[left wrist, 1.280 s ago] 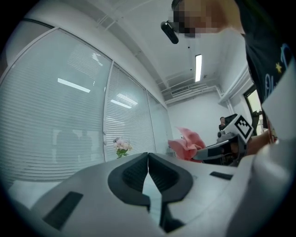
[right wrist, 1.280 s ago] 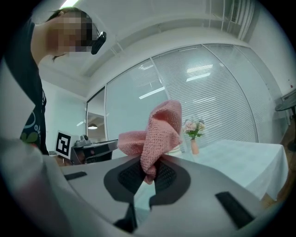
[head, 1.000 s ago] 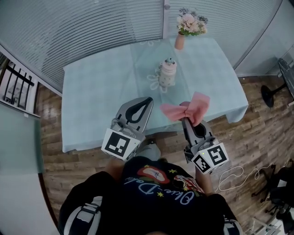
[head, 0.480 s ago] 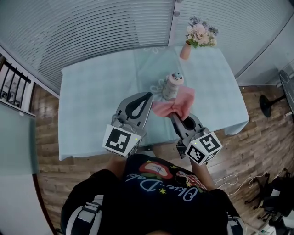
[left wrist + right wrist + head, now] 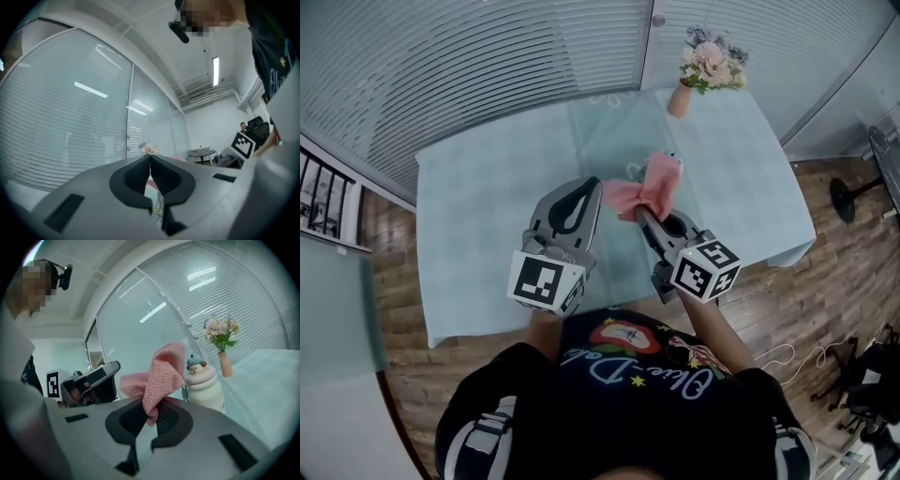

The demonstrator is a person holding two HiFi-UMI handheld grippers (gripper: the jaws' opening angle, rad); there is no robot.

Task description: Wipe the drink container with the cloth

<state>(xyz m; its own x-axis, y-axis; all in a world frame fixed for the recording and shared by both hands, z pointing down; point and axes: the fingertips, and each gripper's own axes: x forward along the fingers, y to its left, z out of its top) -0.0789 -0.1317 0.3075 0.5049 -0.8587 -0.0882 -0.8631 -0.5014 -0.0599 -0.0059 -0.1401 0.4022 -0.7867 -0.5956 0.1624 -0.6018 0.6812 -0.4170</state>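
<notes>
Our right gripper [image 5: 639,212] pinches the pink waffle-knit cloth [image 5: 649,184] at frame centre, just before the white cartoon-capped drink container [image 5: 202,385]; our left gripper [image 5: 593,184] is closed, empty.

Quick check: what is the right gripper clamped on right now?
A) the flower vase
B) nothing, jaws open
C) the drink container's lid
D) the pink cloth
D: in the right gripper view, the right gripper has its jaws closed on a bunched part of the pink cloth, while the drink container stands beyond it, outside the jaws.
</notes>
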